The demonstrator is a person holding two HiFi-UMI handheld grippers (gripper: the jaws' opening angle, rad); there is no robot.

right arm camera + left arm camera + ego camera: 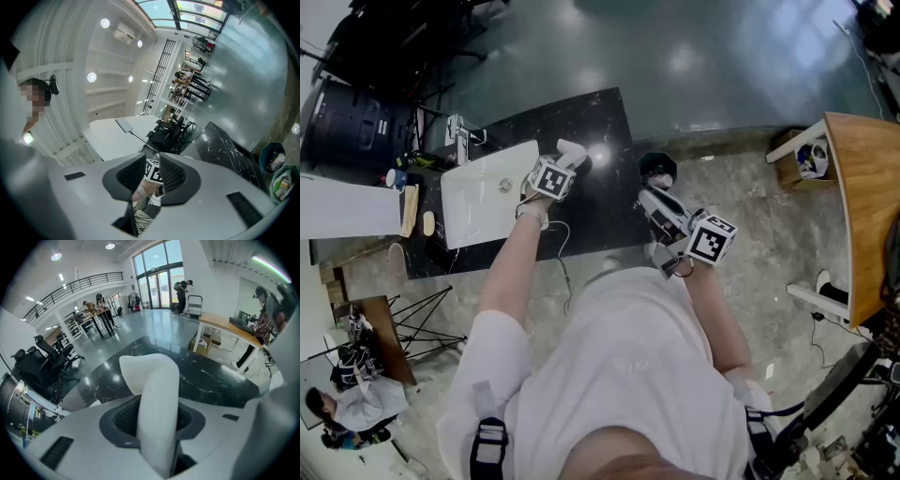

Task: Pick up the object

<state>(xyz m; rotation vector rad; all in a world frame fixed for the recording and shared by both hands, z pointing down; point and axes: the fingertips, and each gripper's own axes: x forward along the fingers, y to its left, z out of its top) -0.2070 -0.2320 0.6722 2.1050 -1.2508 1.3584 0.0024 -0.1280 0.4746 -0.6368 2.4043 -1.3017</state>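
A white, curved, spout-shaped object [574, 149] is held above the black marble table [605, 117], just right of a white rectangular basin [478, 202]. My left gripper [565, 160] is shut on it. In the left gripper view the white object [154, 376] rises from between the dark pads and bends to the left, with the left gripper [157, 420] clamped on its lower part. My right gripper [652, 199] hangs off the table's right edge, pointing roughly level. In the right gripper view the right gripper [152, 174] has its pads a narrow gap apart with nothing between them.
A wooden table [867, 206] stands at the right with a box [806, 159] beside it. A dark bin [657, 169] sits on the floor by the marble table. Small items [412, 211] lie left of the basin. Office chairs [366, 56] stand at the far left.
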